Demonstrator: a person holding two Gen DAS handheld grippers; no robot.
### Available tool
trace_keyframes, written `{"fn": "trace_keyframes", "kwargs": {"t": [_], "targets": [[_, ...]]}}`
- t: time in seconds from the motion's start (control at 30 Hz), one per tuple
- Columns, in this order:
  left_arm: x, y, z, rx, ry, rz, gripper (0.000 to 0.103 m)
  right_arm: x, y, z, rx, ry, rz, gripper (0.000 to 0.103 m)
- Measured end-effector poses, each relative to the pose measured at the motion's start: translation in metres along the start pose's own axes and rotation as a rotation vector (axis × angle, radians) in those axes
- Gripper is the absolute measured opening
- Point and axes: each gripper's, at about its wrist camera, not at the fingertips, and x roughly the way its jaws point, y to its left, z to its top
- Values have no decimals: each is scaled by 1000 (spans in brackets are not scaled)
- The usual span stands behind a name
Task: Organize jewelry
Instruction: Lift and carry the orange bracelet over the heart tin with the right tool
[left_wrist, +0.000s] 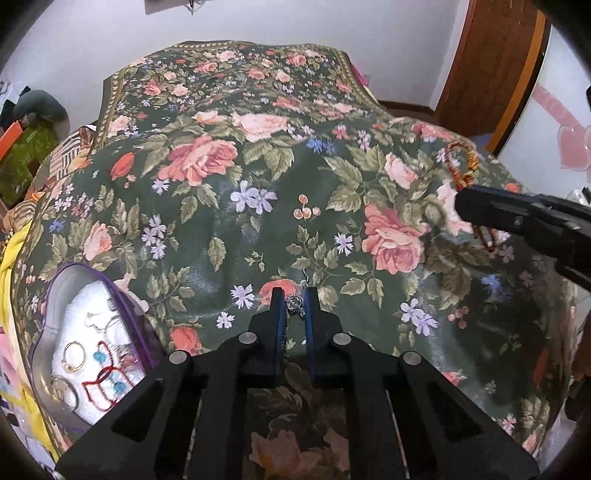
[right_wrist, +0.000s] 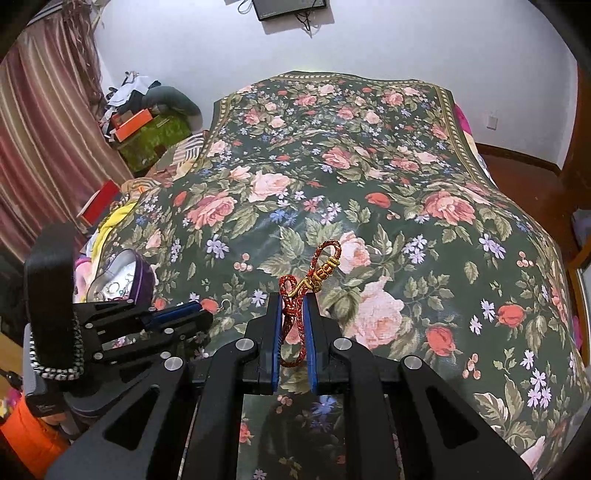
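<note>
A small silver earring (left_wrist: 294, 303) with a hook wire is pinched between the blue pads of the left claw (left_wrist: 294, 308), held just above the flowered cloth (left_wrist: 258, 166) that covers the table. Its hook sticks up past the fingertips, and the dangling part sits between the pads.

The right claw (right_wrist: 293, 314) is clenched on a red braided cord bracelet (right_wrist: 295, 314) with gold beads. The cord runs down between the two blue pads, while one loop and the gold beads stand out beyond the fingertips, above a pale pink rose in the cloth. In the left wrist view the same bracelet (left_wrist: 461, 166) shows at the tip of the right claw (left_wrist: 465, 206), far to the right and well apart from the earring.

To the left, near the table's edge, stands an open tin box (left_wrist: 55, 295) with a purple rim and a white lining. Inside lie gold hoops, a red cord piece with blue beads, and some thin wire pieces. From the right wrist view the box (right_wrist: 142, 275) sits just behind the left claw (right_wrist: 201, 312).

Beyond the table are a white wall (right_wrist: 406, 44), a striped curtain (right_wrist: 44, 129) and a heap of clutter with an orange box (right_wrist: 133, 123).
</note>
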Motion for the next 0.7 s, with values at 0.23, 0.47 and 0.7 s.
{"fn": "trace_keyframes", "kwargs": {"t": [0.23,0.47,0.7], "targets": [[-49,15,5,-49,-111,-16,9,-4,16,6,-24,-15,23,10],[-107,51,7,-111,-241,24,9,-5,47,16,-69,-38,66,10],[-145,91,-2,-168,-312,81,9,-1,86,25,-128,-45,123,10]]}}
